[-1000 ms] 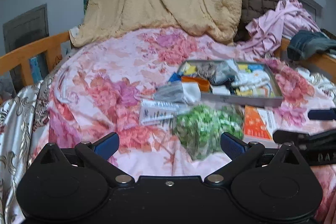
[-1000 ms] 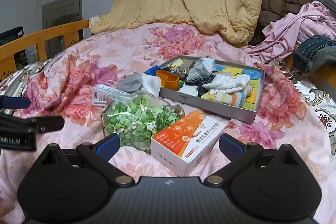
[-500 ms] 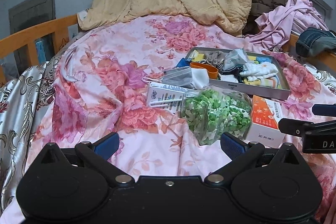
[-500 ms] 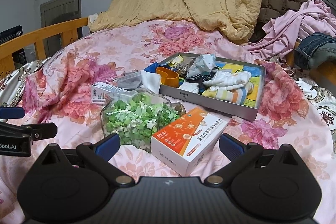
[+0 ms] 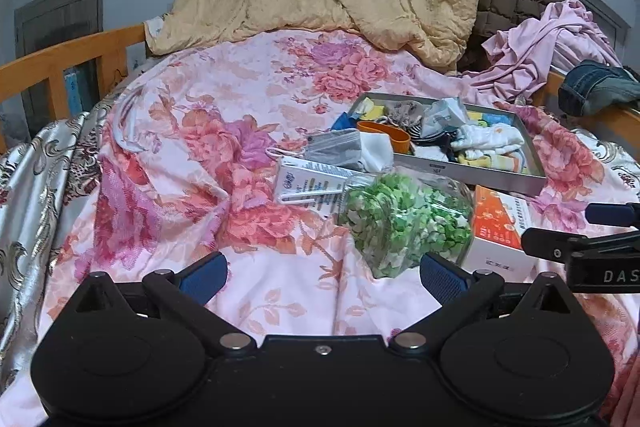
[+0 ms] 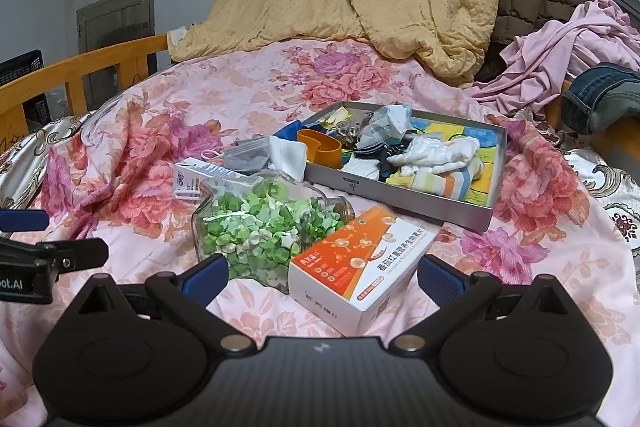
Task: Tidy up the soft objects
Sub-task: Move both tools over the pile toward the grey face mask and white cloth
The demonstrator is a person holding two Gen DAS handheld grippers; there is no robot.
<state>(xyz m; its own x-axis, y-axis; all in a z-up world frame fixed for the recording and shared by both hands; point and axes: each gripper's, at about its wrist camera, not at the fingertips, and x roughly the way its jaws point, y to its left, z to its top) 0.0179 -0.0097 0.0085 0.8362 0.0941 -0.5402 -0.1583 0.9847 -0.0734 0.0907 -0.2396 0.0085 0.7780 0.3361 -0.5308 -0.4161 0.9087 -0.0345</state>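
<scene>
Left tongs [image 5: 323,275], right tongs [image 6: 325,274] spread, empty; glass jar [image 6: 260,231] holds green paper stars.

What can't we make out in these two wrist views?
- Grey metal tray bottom: both views, socks and masks cover it.
- Small print on white-and-blue carton: too small in both views.
- Right gripper body: left wrist view, cut off by the edge.
- Glass jar of green paper stars lid: hidden behind orange-and-white box.
</scene>
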